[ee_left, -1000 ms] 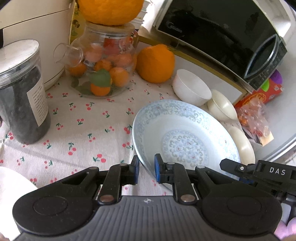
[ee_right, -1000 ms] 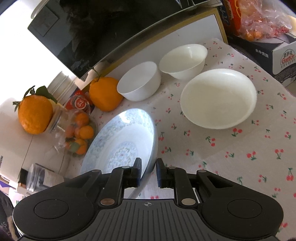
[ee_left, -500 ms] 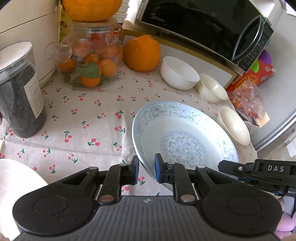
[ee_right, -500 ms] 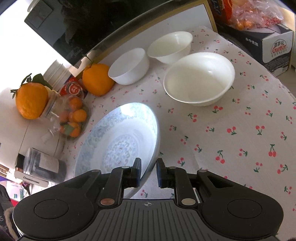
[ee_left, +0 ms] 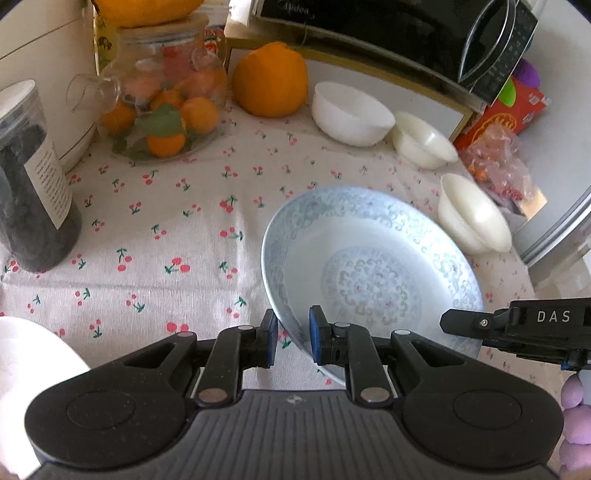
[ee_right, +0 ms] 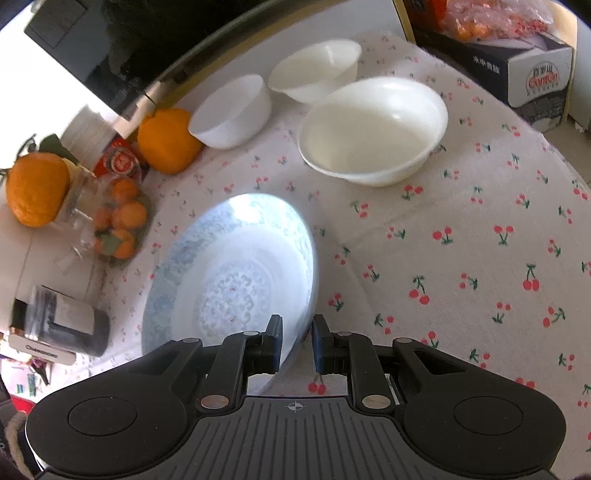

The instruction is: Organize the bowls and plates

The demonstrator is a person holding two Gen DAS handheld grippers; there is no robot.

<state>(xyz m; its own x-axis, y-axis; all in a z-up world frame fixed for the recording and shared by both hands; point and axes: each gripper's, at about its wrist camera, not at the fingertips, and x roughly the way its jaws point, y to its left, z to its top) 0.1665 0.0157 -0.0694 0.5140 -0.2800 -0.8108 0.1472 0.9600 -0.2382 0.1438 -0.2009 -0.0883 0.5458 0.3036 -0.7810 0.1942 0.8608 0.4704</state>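
Carrying the blue-patterned plate two-handed, tilted and apparently off the cloth: left gripper is narrowed onto its near-left rim, right gripper pinches the opposite edge, rim between the pads on both

Left to right in the left wrist view: dark-filled jar, glass jar of small oranges, big orange, then the white bowls, deep white bowl, cream bowl, wide cream bowl

Step looks like transfer, plate heading to a stack spot. Sliver of another white dish at the far left, maybe the target, can't confirm

Next move needs both hands kept in sync and the plate levelled before set-down; glazed rim on small pads could slip

Surface is a cherry-print tablecloth, soft, slightly rucked. Kitchen corner, black microwave behind, snack boxes at the right edge
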